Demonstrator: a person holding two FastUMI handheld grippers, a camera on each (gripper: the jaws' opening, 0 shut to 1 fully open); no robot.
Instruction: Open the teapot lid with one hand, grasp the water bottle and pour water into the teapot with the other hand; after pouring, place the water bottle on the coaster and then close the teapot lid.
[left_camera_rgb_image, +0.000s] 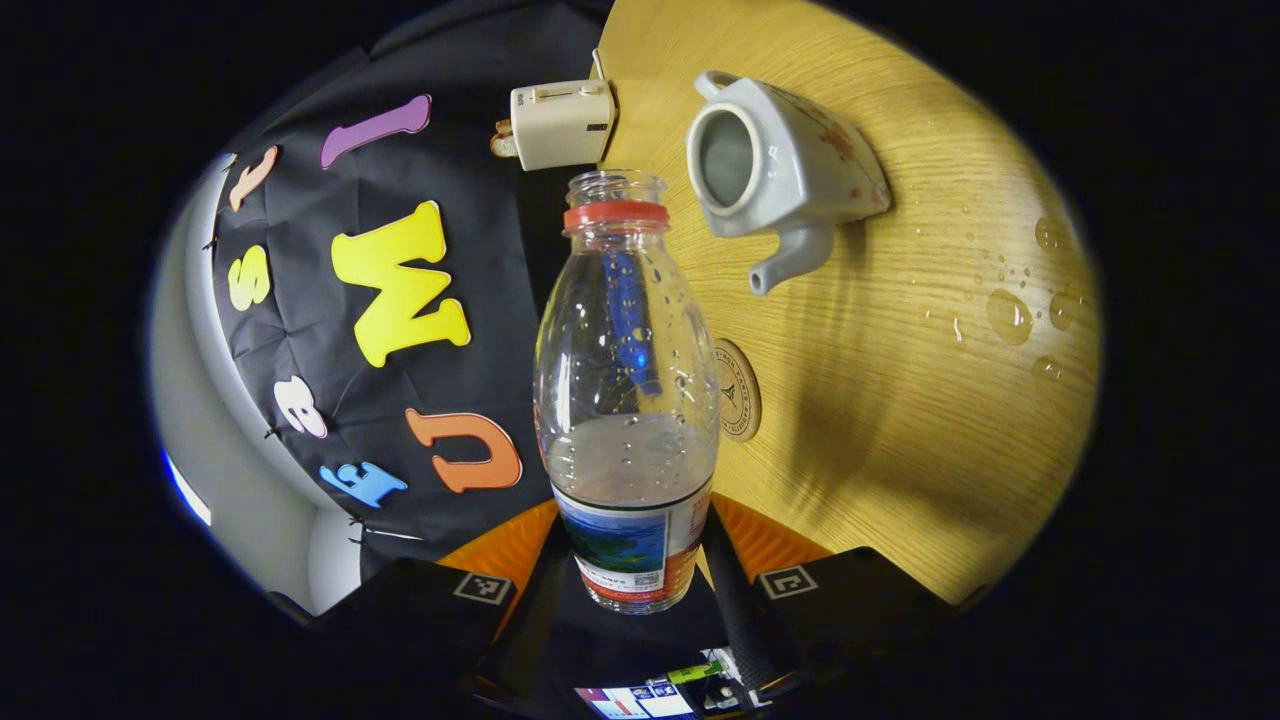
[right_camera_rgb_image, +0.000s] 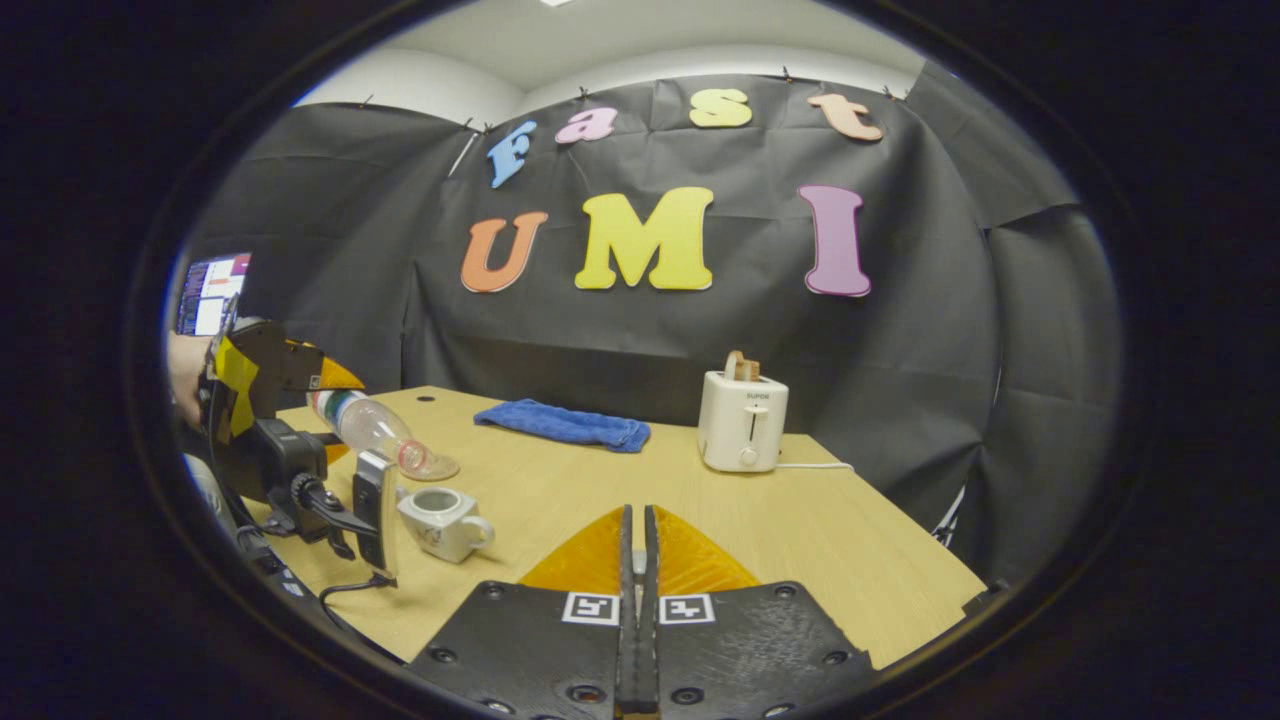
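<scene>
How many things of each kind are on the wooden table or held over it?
Clear plastic water bottle with red neck ring: 1
White ceramic teapot, lid off: 1
Round wooden coaster: 1
White toaster: 1
Blue cloth: 1
Total: 5

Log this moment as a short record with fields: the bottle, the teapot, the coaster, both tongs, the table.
bottle: clear plastic water bottle with red neck ring, uncapped, partly full, tilted toward the teapot
teapot: white ceramic teapot, lid off, opening bare
coaster: round wooden coaster, nothing on it
left tongs: shut on the bottle's lower body
right tongs: shut, holding nothing
table: light wooden tabletop, water drops spilled beside the teapot
</scene>
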